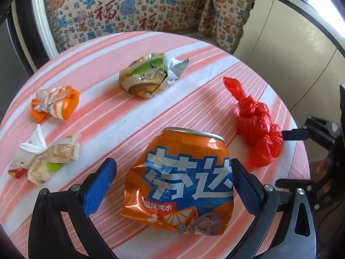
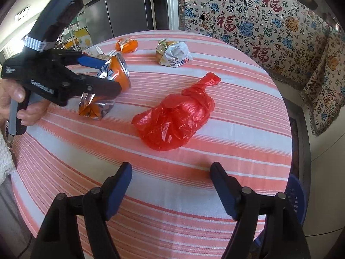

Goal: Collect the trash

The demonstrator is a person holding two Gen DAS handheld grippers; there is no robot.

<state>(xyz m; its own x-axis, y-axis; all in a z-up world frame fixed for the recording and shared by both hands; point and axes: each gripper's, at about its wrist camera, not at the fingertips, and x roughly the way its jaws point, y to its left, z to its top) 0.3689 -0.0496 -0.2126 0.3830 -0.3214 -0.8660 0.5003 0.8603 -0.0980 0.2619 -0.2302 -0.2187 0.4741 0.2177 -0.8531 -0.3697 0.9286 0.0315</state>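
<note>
A crushed orange soda can (image 1: 181, 181) lies on the striped round table (image 1: 129, 118). My left gripper (image 1: 172, 172) is open with its fingers on either side of the can; the right finger touches it, the left finger stands apart. In the right wrist view the can (image 2: 114, 75) sits between the left gripper's fingers. My right gripper (image 2: 171, 172) is open and empty, just short of a knotted red plastic bag (image 2: 176, 116), which also shows in the left wrist view (image 1: 256, 125). Its fingers reach in from the right edge of the left wrist view (image 1: 291, 157).
A crumpled foil snack wrapper (image 1: 148, 76), an orange-white wrapper (image 1: 56, 103) and a crumpled white paper wrapper (image 1: 45, 159) lie on the table. A sofa with a patterned throw (image 1: 140, 6) stands behind. A blue basket (image 2: 296, 196) sits below the table's right edge.
</note>
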